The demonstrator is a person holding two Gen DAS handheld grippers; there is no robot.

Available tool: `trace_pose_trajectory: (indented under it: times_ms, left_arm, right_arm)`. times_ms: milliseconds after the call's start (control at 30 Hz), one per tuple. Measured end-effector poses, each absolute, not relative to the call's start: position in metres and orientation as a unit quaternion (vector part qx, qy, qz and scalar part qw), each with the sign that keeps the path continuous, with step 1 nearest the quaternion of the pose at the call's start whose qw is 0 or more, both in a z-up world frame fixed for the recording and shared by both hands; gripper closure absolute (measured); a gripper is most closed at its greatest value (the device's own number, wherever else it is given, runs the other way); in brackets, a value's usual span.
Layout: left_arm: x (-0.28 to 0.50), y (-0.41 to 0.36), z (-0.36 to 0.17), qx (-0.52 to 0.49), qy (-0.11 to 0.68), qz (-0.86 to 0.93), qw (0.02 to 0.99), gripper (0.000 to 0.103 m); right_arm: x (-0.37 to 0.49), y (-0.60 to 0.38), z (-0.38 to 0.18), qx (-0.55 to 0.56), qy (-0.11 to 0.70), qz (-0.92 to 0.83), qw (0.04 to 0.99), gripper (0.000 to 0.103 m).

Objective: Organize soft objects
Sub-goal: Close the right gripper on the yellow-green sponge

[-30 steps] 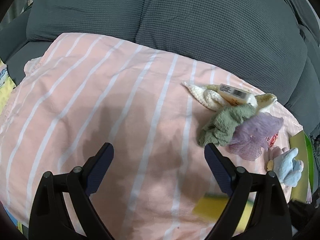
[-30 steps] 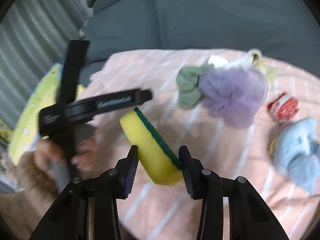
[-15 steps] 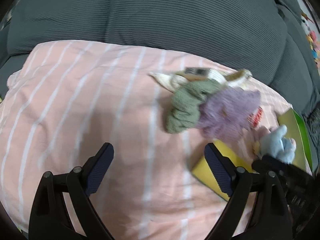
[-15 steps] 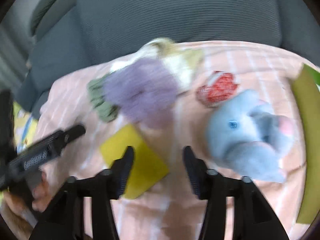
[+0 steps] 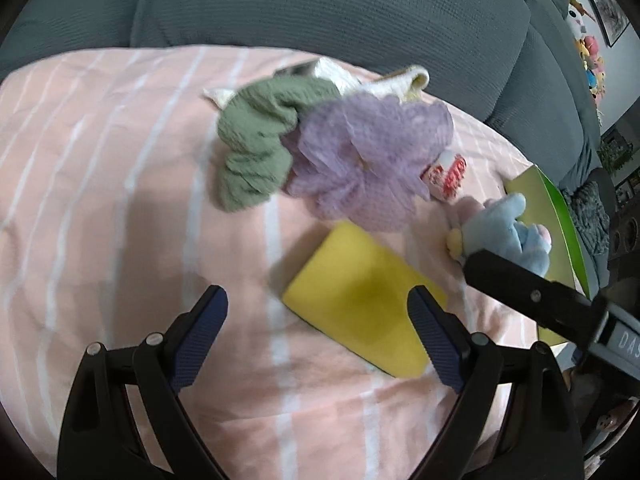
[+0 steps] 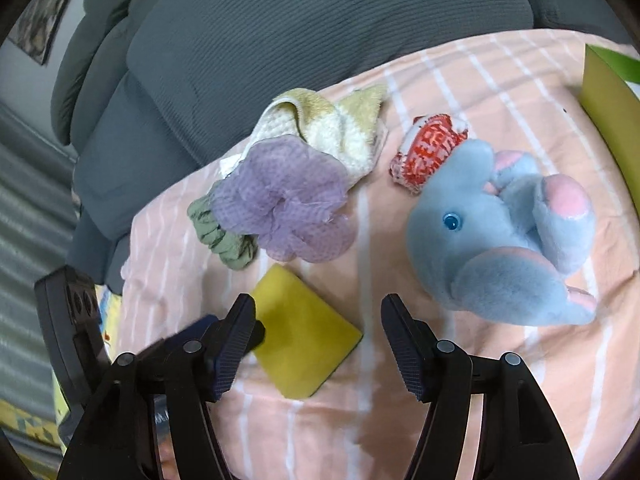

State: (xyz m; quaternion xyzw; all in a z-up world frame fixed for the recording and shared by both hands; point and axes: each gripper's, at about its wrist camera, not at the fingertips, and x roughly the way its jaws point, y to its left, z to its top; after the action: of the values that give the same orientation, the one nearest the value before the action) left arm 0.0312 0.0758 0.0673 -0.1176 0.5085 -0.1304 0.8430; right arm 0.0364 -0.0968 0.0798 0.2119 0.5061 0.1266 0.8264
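Through the left wrist view, my left gripper (image 5: 316, 320) stands spread and empty above the pink striped sheet (image 5: 100, 200). The yellow sponge (image 5: 360, 300) lies flat, long axis slanting from upper left to lower right.

In the right view, my right gripper (image 6: 318, 326) has just been opening, nothing between its jaws; the sponge sits below the purple pouf (image 6: 284, 204). I judge sorting barely started; the blue elephant (image 6: 500, 240) waits.

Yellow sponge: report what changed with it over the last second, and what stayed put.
The right gripper let go of the yellow sponge: its fingers have just been opening, and the sponge now lies flat on the pink striped sheet. The left gripper remains open and empty. The purple pouf, green cloth and blue elephant stayed.
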Motion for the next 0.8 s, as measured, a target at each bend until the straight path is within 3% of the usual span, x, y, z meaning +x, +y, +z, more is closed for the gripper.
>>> trace_pose_trajectory:
  times_ms: [133, 233, 367, 800]
  left_arm:
    - [0.034, 0.074, 0.062, -0.13, 0.52, -0.141, 0.832, 0.015]
    - [0.033, 0.07, 0.06, -0.129, 0.519, -0.144, 0.832, 0.02]
    - [0.035, 0.065, 0.054, -0.137, 0.528, -0.155, 0.824, 0.035]
    - [0.025, 0.049, 0.06, -0.112, 0.508, -0.155, 0.84, 0.041]
  right_arm:
    - [0.04, -0.097, 0.073, 0.217, 0.515, 0.129, 0.819, 0.035]
    - [0.041, -0.094, 0.068, 0.229, 0.513, 0.126, 0.818, 0.041]
    - [0.045, -0.093, 0.056, 0.235, 0.525, 0.115, 0.81, 0.046]
    - [0.049, -0.097, 0.049, 0.279, 0.539, 0.158, 0.779, 0.046]
